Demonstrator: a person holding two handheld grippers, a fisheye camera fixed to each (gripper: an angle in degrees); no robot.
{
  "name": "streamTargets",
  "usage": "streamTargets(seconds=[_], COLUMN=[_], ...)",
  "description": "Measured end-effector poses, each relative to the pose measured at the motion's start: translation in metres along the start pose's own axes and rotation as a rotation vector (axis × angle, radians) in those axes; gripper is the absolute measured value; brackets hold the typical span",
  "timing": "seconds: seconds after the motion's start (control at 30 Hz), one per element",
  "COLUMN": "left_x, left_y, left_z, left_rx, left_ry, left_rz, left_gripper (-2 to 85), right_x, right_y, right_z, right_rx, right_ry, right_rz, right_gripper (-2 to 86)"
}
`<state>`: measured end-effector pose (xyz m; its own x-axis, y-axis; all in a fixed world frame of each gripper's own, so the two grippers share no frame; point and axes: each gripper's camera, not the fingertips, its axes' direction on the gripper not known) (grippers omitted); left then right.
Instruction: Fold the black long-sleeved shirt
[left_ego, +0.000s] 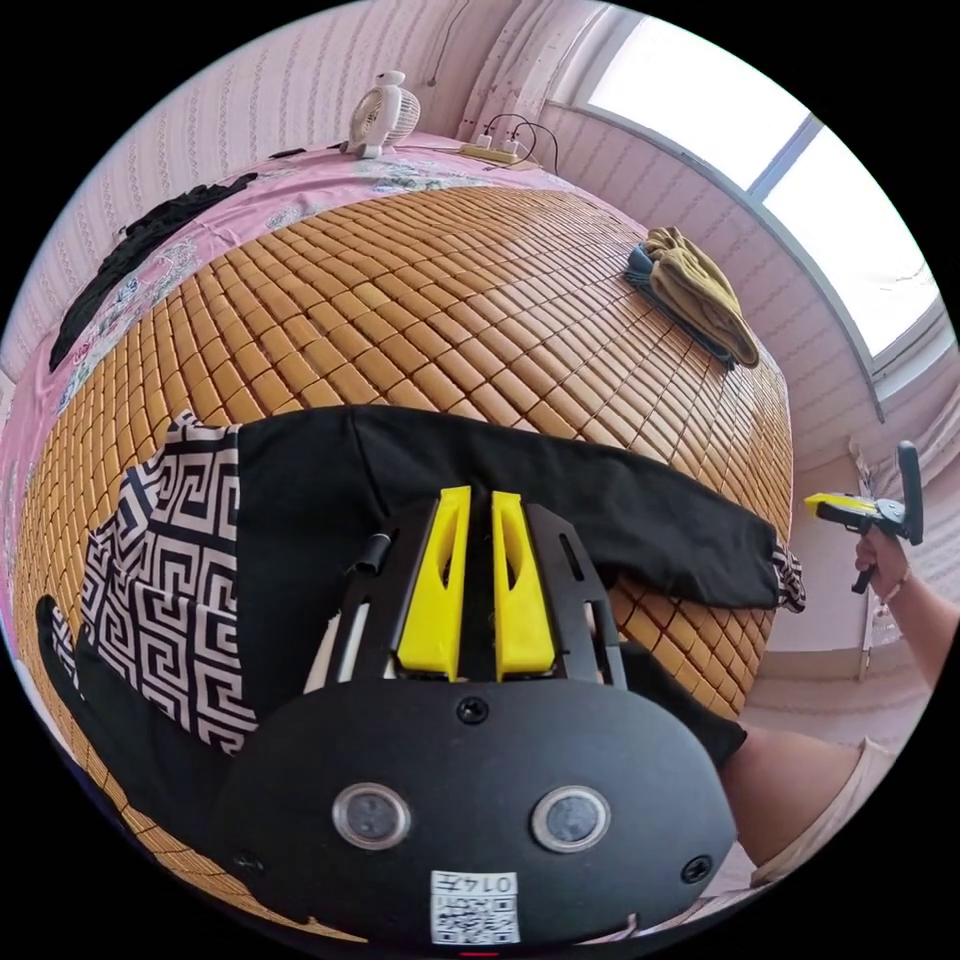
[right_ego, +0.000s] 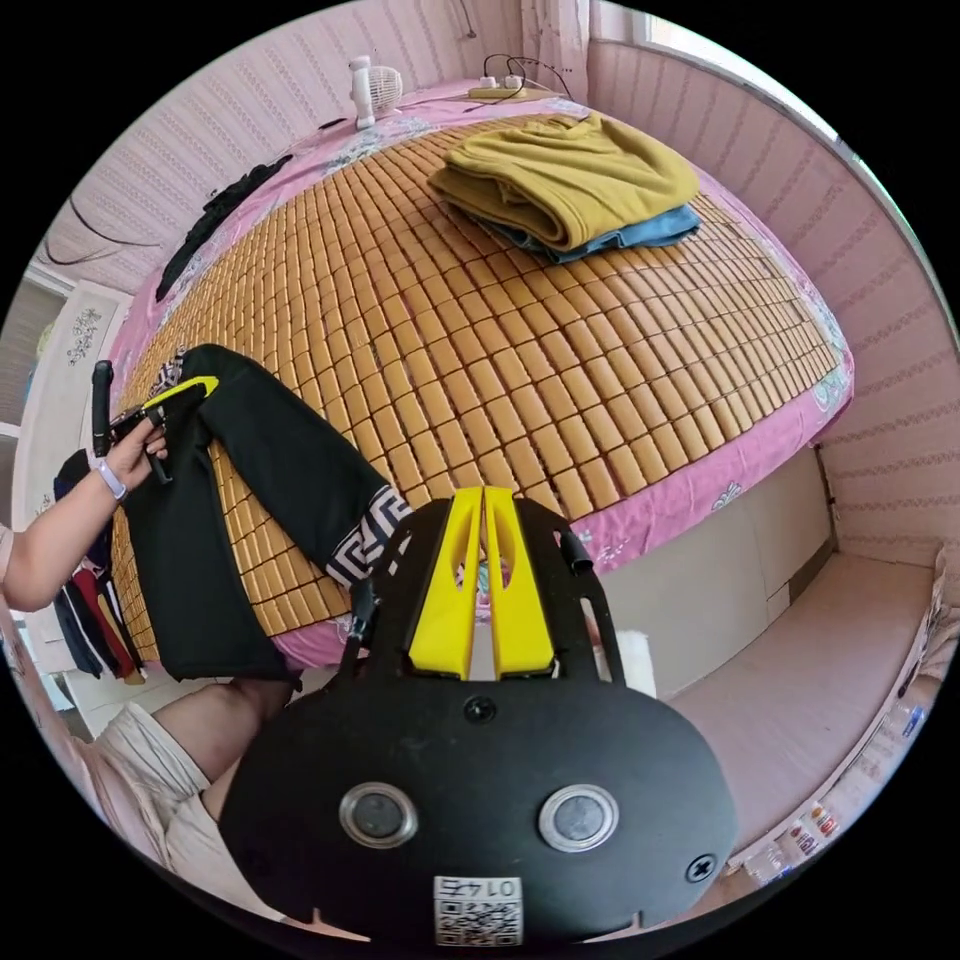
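The black shirt (left_ego: 420, 480) lies on the near edge of the bamboo mat (left_ego: 420, 300), one sleeve (left_ego: 660, 530) stretched along that edge; folding looks barely begun, w/ sleeves and body left to do.

Left gripper (left_ego: 478, 500) hovers over the shirt, jaws nearly together, gripping nothing I can see. Right gripper (right_ego: 482, 500) is off the mat's edge, jaws closed and empty.

The gripper body hides the shirt's hem, and the patterned panel (left_ego: 170, 570) is partly cut off.

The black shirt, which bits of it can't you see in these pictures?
- Left gripper view: the left gripper covers the middle of the black shirt; whether it pinches cloth is unclear.
- Right gripper view: the right gripper hides the patterned cuff's end.
- The shirt's underside is hidden against the bamboo mat.
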<state>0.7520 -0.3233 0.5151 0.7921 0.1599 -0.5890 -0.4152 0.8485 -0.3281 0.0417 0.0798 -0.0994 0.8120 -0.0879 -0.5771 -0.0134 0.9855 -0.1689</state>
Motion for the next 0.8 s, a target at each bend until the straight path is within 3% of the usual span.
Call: streamTargets(seconds=[0.13, 0.3, 0.43, 0.63, 0.8], left_x=[-0.018, -0.035, -0.034, -0.013, -0.005], left_y=[-0.002, -0.003, -0.008, -0.001, 0.014], left_z=[0.005, 0.007, 0.0, -0.028, -0.035], left_rx=[0.002, -0.01, -0.053, 0.045, 0.038], left_ry=[0.114, 0.2, 0.15, 0.123, 0.089], left_rz=[-0.114, -0.14, -0.106, -0.032, 0.006], left_gripper=[0.6, -0.8, -0.9, -1.0, -1.0], right_x=[-0.009, -0.031, -0.008, 0.024, -0.008], right_y=[0.017, 0.012, -0.031, -0.07, -0.05], right_z=[0.057, 0.07, 0.05, 0.051, 0.087], right_rx=[-0.207, -0.238, -0.154, -0.064, -0.051], right_ry=[-0.122, -0.005, 0.035, 0.17, 0.107], right_rz=[0.043, -0.048, -0.078, 0.011, -0.057], right_gripper=[6.9, 1.7, 0.8, 0.6, 0.4])
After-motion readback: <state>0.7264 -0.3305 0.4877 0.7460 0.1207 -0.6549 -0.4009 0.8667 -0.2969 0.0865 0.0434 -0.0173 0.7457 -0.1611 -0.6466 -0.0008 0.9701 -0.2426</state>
